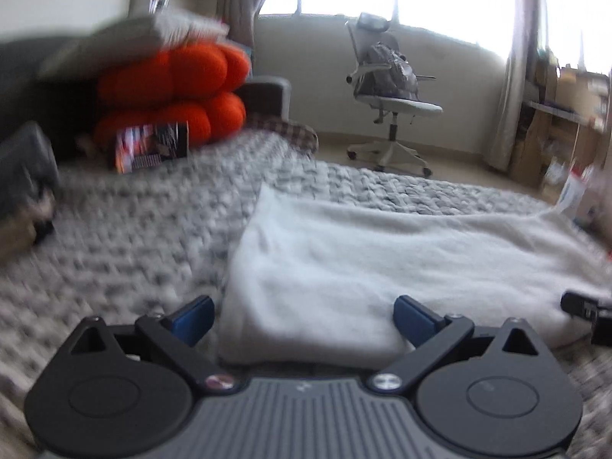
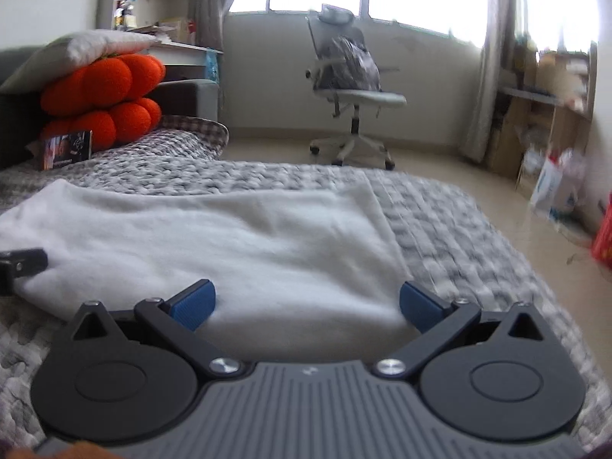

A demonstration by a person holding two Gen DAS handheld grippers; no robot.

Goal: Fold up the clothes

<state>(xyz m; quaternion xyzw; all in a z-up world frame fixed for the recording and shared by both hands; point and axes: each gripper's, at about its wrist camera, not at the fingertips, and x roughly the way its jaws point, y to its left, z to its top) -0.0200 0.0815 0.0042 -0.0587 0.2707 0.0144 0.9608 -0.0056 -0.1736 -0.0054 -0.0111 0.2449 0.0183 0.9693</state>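
On the bed's grey knitted blanket (image 1: pixel 134 229) the white fleece garment (image 1: pixel 382 260) lay flat, its near hem facing both tongs. The left tongs (image 1: pixel 304 315) gaped wide and held nothing, straddling the near left corner; the right tongs (image 2: pixel 306 302) stood equally wide and empty over the near right corner. Judged from this, a good fold needed both to pinch the hem at matching corners, catch every layer, then lift evenly.
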